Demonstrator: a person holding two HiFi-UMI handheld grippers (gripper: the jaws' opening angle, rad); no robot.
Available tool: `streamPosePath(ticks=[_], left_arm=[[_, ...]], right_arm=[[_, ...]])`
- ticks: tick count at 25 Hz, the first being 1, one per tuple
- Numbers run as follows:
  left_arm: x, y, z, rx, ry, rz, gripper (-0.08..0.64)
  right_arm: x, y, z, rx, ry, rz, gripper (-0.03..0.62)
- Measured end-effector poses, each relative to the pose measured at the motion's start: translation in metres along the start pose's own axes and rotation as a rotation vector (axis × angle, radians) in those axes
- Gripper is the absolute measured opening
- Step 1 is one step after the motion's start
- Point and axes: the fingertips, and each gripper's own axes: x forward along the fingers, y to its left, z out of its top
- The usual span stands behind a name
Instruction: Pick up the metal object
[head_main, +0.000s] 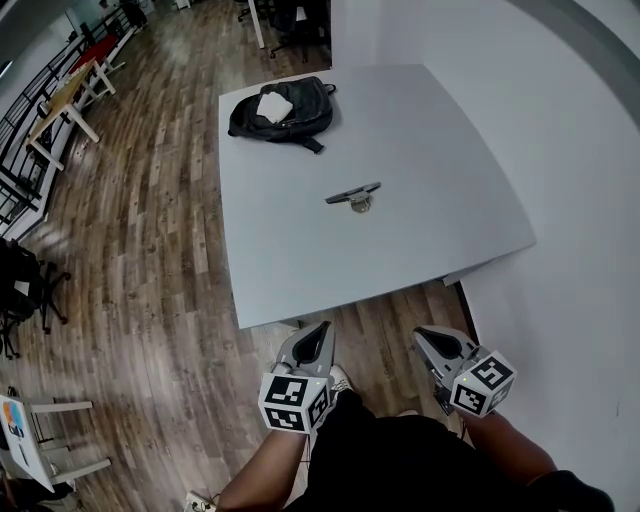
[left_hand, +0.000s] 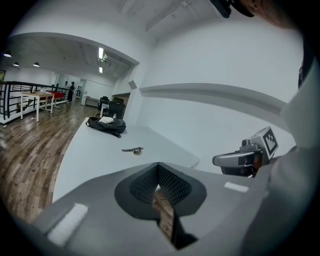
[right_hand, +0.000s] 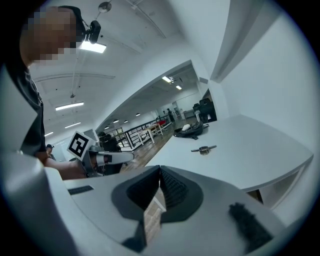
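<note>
Metal object (head_main: 354, 194) on table (head_main: 420, 150), left tongs (head_main: 319, 329), right tongs (head_main: 421, 333) closed and empty, short of its edge in head view.

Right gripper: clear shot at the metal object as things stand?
Probably yes, after opening. The right gripper hangs short of the table, jaws shut; nothing stands between it and the metal object; the backpack lies beyond.

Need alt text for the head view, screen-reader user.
A small metal object lies near the middle of a grey table, untouched, with a black backpack at the far left corner. The left gripper and right gripper hang short of the table's near edge over wood floor, jaws together and empty.
</note>
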Motion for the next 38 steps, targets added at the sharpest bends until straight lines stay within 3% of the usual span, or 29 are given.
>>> streamPosePath(ticks=[18, 23, 30, 38], left_arm=[[0.003, 0.051, 0.007, -0.012, 0.008, -0.007, 0.008], [0.001, 0.047, 0.012, 0.014, 0.009, -0.029, 0.008], [0.004, 0.047, 0.014, 0.016, 0.000, -0.020, 0.008], [0.010, 0.048, 0.017, 0.024, 0.007, 0.017, 0.008]], right_arm=[[0.085, 0.012, 0.034, -0.051, -0.005, 0.049, 0.006], [0.085, 0.007, 0.047, 0.008, -0.044, 0.035, 0.006], [0.082, -0.007, 0.066, -0.078, -0.068, -0.011, 0.006], [0.092, -0.037, 0.079, -0.071, -0.079, -0.011, 0.006]])
